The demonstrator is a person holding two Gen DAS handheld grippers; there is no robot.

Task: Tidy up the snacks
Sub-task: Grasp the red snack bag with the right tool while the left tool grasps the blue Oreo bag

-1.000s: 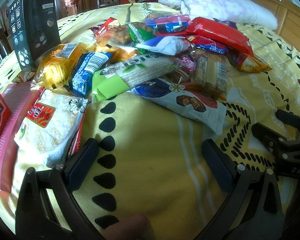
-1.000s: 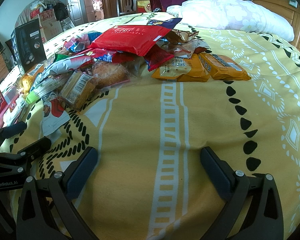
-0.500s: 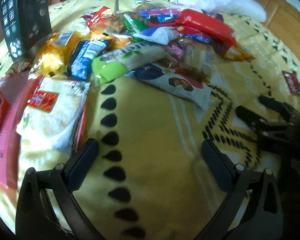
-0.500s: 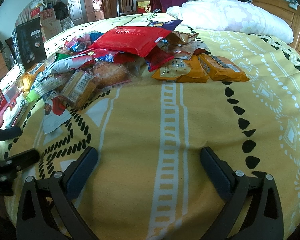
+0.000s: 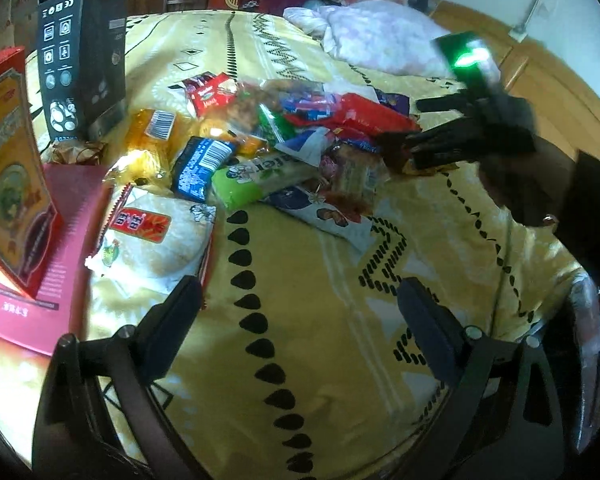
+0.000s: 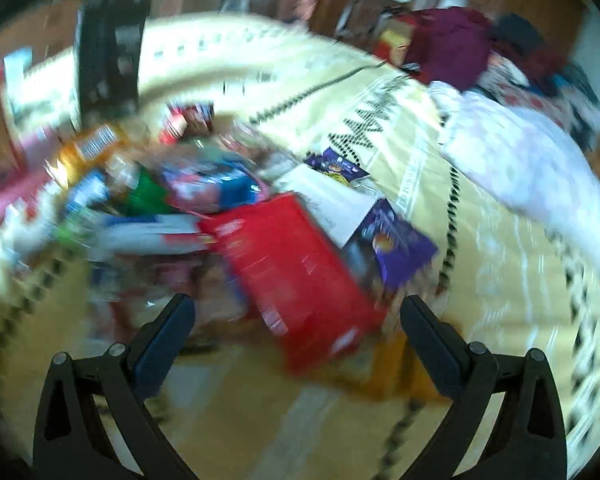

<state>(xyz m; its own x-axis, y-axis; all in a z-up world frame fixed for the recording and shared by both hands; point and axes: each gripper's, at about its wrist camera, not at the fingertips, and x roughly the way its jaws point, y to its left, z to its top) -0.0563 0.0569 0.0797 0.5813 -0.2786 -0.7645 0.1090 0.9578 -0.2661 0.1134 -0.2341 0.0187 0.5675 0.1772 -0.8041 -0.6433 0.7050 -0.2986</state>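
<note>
A heap of snack packets lies on the yellow patterned bedspread [image 5: 320, 360]. In the left wrist view I see a green wafer pack [image 5: 256, 176], a blue packet [image 5: 200, 168], a white rice-cracker bag [image 5: 156, 240] and a red packet [image 5: 360, 118]. My left gripper [image 5: 300, 320] is open and empty above bare bedspread in front of the heap. My right gripper [image 5: 420, 128] hangs open over the heap's right end. In the blurred right wrist view my right gripper [image 6: 296, 328] is open right above a red packet [image 6: 296, 268], beside a purple packet [image 6: 396, 244].
A black box [image 5: 82, 60] stands at the back left. A red gift box [image 5: 16, 184] stands on a flat red box [image 5: 40, 260] at the left. A white flowered pillow [image 5: 380, 40] and a wooden headboard [image 5: 540, 80] lie at the back right.
My right gripper has swung forward and left over the snack heap, blurring its view. My left gripper has pulled back and risen, so more of the bed shows.
</note>
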